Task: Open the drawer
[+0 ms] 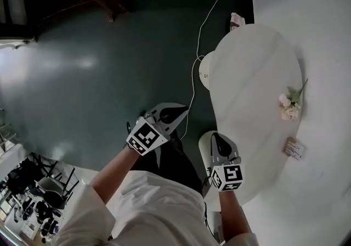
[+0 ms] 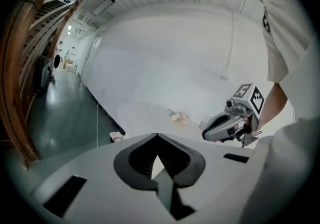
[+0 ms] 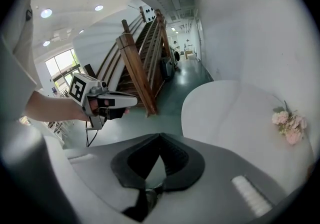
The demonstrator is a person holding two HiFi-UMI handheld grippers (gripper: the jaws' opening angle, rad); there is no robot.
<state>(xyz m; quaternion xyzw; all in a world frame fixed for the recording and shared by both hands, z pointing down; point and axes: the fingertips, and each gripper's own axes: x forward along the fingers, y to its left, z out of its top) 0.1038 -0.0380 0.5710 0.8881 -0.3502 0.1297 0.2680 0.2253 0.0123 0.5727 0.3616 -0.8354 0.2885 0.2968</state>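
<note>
No drawer shows in any view. In the head view my left gripper [image 1: 183, 110] hangs over the dark green floor, its jaws closed to a point with nothing between them. My right gripper [image 1: 214, 137] is beside it, at the near edge of a round white table [image 1: 247, 74], also shut and empty. The left gripper view shows its own jaws [image 2: 157, 136] meeting at the tip, with the right gripper [image 2: 206, 135] ahead to the right. In the right gripper view its jaws [image 3: 160, 135] meet too, and the left gripper [image 3: 134, 101] is at the left.
A small bunch of pink flowers [image 1: 289, 105] and a little card [image 1: 294, 149] lie on the table. A white cable [image 1: 198, 42] runs across the floor [image 1: 98, 63]. A wooden staircase [image 3: 137, 63] stands beyond. Black chairs [image 1: 52, 182] are at lower left.
</note>
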